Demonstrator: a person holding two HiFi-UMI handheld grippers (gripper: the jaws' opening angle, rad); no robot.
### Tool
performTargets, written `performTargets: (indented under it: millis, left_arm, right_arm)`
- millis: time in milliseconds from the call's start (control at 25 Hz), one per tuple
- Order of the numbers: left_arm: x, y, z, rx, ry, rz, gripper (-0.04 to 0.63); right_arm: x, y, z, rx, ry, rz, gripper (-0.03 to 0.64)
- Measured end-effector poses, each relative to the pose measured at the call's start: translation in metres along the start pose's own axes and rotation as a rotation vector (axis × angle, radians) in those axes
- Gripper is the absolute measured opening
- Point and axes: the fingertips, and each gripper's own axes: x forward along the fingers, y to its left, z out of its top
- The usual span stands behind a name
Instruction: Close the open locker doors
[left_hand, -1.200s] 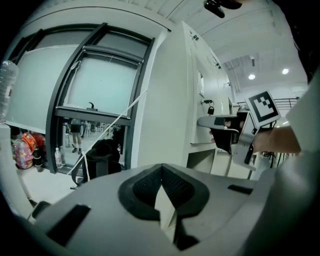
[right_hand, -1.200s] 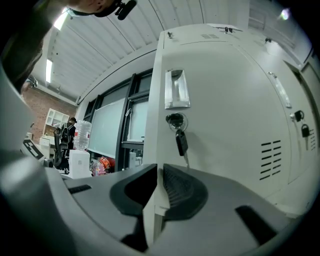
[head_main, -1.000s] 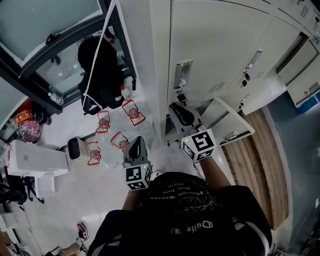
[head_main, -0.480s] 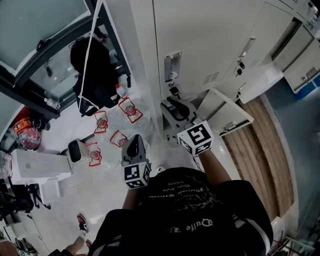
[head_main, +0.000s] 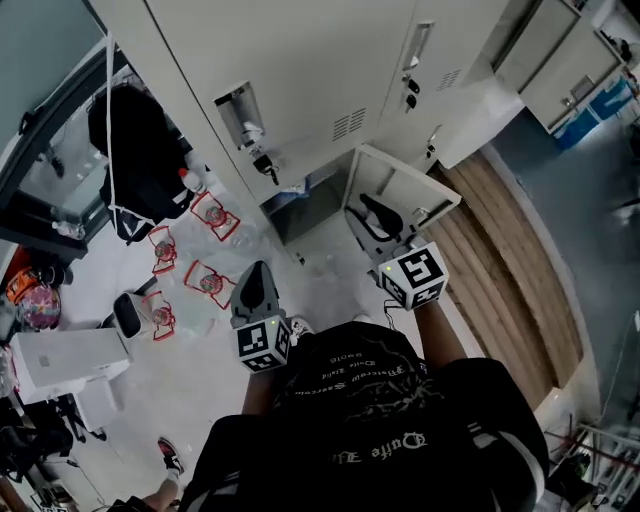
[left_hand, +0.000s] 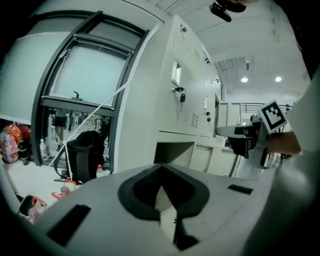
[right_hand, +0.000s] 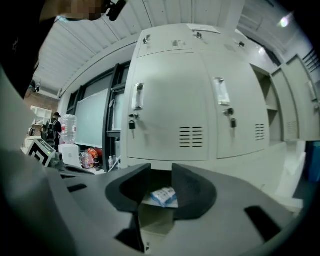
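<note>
1. Now the right gripper (head_main: 370, 222) is hanging just beside the open locker door (head_main: 398, 178), low down in the lockers (head_main: 300, 60).
2. Its jaws are opening, and nothing is sitting between them.
3. A blue and white packet (right_hand: 163, 196) is lying inside the open locker.
4. The left gripper (head_main: 251, 285) is hanging apart from the door, its jaws pressing together on nothing.
</note>
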Motion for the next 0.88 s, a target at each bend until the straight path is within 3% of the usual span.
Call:
performTargets:
  millis: [160, 440, 640, 880]
  left_arm:
    - [-0.003, -0.03, -0.008, 0.0, 0.009, -0.003, 0.008]
    - [-0.004, -0.079, -0.01, 0.012, -0.005, -0.002, 0.008]
    - [-0.009, -0.106, -0.016, 0.032, 0.005, 0.017, 0.008]
    - [-0.024, -0.113, -0.024, 0.034, 0.024, 0.094, 0.008]
  right_arm:
    - [-0.054, -0.064, -0.018, -0.021, 0.065, -0.103, 0.12]
    - [-0.121, -0.152, -0.042, -0.086, 0.16, -0.198, 0.133]
    - [-0.135, -0.184, -0.066, -0.182, 0.298, -0.13, 0.16]
    - [-0.128, -0.201, -0.092, -0.184, 0.374, -0.026, 0.161]
